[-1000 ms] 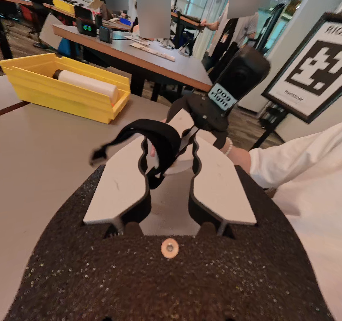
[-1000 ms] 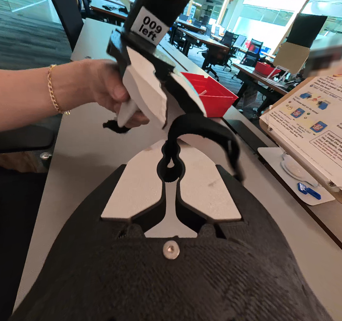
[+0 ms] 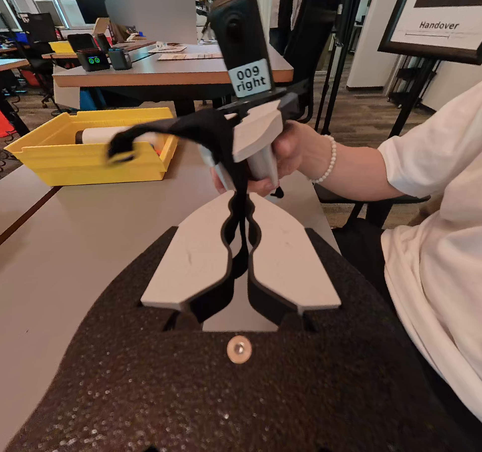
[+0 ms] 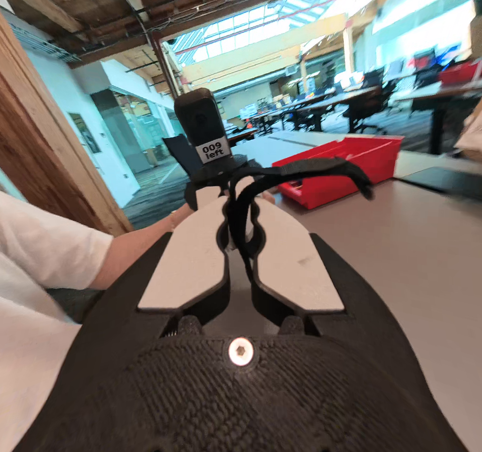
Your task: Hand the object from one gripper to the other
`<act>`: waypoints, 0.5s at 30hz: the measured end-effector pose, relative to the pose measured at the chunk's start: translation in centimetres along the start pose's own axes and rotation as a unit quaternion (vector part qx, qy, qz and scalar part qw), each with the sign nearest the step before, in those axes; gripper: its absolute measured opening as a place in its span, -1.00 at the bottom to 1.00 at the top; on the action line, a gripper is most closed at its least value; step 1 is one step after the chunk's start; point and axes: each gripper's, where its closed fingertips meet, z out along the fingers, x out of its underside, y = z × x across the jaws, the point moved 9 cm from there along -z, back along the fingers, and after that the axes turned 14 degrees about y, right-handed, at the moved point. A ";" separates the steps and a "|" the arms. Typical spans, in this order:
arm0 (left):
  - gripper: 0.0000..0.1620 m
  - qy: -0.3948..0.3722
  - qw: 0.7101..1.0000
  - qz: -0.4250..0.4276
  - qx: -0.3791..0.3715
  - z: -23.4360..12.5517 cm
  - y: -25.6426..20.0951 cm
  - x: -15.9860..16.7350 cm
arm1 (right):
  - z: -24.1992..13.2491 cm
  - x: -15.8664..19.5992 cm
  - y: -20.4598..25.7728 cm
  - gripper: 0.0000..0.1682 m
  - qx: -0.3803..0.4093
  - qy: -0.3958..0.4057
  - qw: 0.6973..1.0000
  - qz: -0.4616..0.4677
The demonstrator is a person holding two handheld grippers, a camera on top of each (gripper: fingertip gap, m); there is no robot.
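Observation:
A black strap [image 3: 198, 126] hangs between both grippers above the grey table [image 3: 104, 230]. My left gripper [image 3: 241, 196] is shut on its lower part, which runs down between the white fingers [image 3: 198, 256]. The right gripper [image 3: 232, 152] faces it just beyond, tilted down, with the strap draped through its jaws and one end swinging blurred to the left. In the right wrist view, my right gripper [image 4: 241, 202] is closed on a loop of the strap [image 4: 313, 168]. The left gripper's black camera housing [image 4: 200, 121] stands directly behind it.
A yellow bin [image 3: 86, 163] holding a white roll [image 3: 104, 134] sits at the table's far left. A red bin [image 4: 339, 178] sits on the table right of the grippers. A framed sign [image 3: 430, 9] stands at the right. The person's white sleeves border both views. My two grippers' fingertips are within a few centimetres of each other.
The left gripper has closed on the strap, where before its jaws stood apart around it. Both grippers have levelled out to face each other. The strap's free end has swung sideways.

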 end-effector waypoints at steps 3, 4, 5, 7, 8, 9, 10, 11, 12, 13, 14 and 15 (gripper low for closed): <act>-0.93 0.005 0.999 -0.034 -0.027 0.1 0.4 0.1 | 0.2 -0.1 0.3 -0.95 0.058 0.001 0.996 -0.068; -0.87 0.011 0.998 -0.043 -0.039 0.1 0.5 0.2 | 0.3 -0.2 0.6 -0.95 0.082 0.015 0.991 -0.103; -0.74 0.017 0.997 -0.053 -0.062 0.1 0.7 0.3 | 0.5 -0.2 0.7 -0.95 0.128 0.033 0.981 -0.141; -0.54 0.028 0.987 -0.080 -0.134 -0.5 1.2 0.4 | 0.5 -0.1 0.7 -0.95 0.224 0.073 0.951 -0.202; -0.54 0.029 0.980 -0.103 -0.170 -0.9 1.4 0.2 | 0.6 -0.1 0.7 -0.95 0.266 0.089 0.934 -0.223; -0.54 0.022 0.971 -0.129 -0.202 -1.3 1.4 -0.3 | 0.6 -0.1 0.6 -0.95 0.301 0.098 0.918 -0.237; -0.54 0.006 0.964 -0.148 -0.220 -1.5 1.1 -1.0 | 0.6 0.0 0.5 -0.94 0.331 0.104 0.905 -0.244; -0.54 -0.013 0.959 -0.162 -0.231 -1.5 0.6 -1.8 | 0.7 0.0 0.4 -0.95 0.358 0.110 0.893 -0.251; -0.54 -0.022 0.953 -0.171 -0.249 -1.3 0.1 -2.6 | 0.9 0.2 0.2 -0.95 0.384 0.121 0.877 -0.263; -0.54 -0.019 0.947 -0.169 -0.273 -1.0 -0.5 -3.3 | 1.0 0.5 0.0 -0.95 0.410 0.138 0.858 -0.277; -0.54 -0.005 0.939 -0.155 -0.306 -0.7 -0.9 -4.0 | 1.2 0.7 -0.2 -0.95 0.431 0.153 0.842 -0.287; -0.54 0.017 0.929 -0.136 -0.343 -0.3 -1.3 -4.6 | 1.4 0.9 -0.2 -0.95 0.445 0.158 0.831 -0.294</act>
